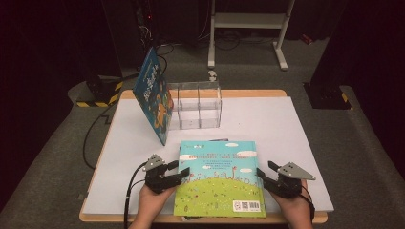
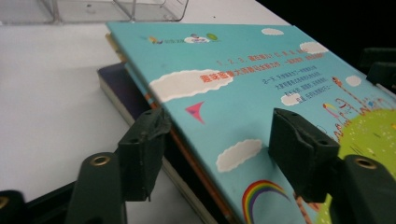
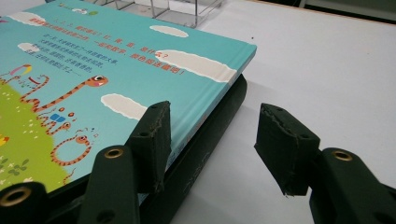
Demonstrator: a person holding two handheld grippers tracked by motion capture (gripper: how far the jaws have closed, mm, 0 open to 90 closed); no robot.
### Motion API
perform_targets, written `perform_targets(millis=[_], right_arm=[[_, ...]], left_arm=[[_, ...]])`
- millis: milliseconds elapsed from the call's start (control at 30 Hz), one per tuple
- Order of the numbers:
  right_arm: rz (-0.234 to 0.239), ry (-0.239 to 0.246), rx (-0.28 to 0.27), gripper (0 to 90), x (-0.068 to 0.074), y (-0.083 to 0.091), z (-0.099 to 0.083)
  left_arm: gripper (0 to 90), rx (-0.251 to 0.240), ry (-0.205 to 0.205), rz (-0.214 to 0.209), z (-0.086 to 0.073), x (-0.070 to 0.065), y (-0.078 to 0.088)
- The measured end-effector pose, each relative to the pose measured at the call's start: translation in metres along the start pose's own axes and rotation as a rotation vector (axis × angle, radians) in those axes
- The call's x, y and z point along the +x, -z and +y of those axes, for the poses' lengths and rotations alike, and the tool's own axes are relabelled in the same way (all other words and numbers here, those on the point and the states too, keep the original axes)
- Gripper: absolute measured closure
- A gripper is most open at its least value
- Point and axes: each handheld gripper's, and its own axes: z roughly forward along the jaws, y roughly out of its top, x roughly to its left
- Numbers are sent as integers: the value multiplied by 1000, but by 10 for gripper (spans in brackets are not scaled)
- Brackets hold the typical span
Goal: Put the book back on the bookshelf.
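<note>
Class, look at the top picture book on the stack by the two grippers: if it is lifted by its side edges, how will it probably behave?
The top picture book looks like a hardcover with board edges, so it should stay stiff. Its glossy cover may slip between the fingers. Being broad and gripped only at the edges, it may tilt or sag unless the left gripper and right gripper lift evenly.

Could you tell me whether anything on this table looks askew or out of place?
Yes. The blue book stands tilted, leaning against the left side of the clear divided organizer rather than inside a slot. The stack of books near the front edge is uneven: the lower books stick out past the top picture book.
</note>
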Motion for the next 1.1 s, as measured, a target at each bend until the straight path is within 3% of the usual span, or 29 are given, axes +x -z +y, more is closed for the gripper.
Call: perform_targets(millis=[67,200,400,500,867,1100], right_arm=[[1,-8,-3,445,0,0,0],[0,-13,-9,445,1,1,-1],[39,-53,-8,418,0,4,-1],[118,-89,1,349,-1,2,-3],[266,-201,70,183,6,-14,-4],[286,-253,96,157,2,-18,-4]], left_arm=[[318,15,42,-35,-2,5,1],[304,44,53,-89,-6,0,-1],[287,51,47,-82,-8,-5,-2],[286,50,44,-82,-8,-5,-1],[286,63,28,-76,-7,-8,0],[286,72,7,-87,-6,-15,-6]])
